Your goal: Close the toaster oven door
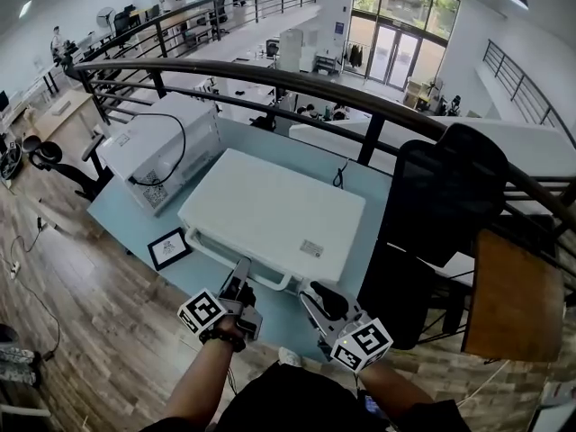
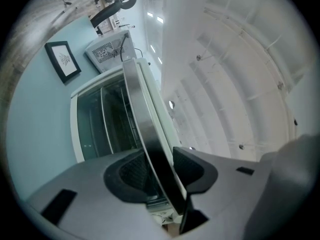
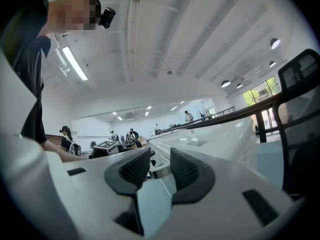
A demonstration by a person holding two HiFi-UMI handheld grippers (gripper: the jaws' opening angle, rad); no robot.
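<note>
We have the left gripper [image 1: 241, 282] jaws clamped on the door handle [image 2: 144, 124]. Its bar runs left-right across the front of the toaster oven [image 1: 270, 210], level and straight ahead of both hands. The right gripper [image 3: 160, 168] jaws sit narrowly around the handle's right end; we can't tell if they bite.

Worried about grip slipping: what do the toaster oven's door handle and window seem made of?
The handle looks like brushed metal: a silvery bar with a dull, streaked sheen. The window seems to be tinted glass: smooth, dark and partly see-through, though clear plastic cannot be ruled out.
</note>
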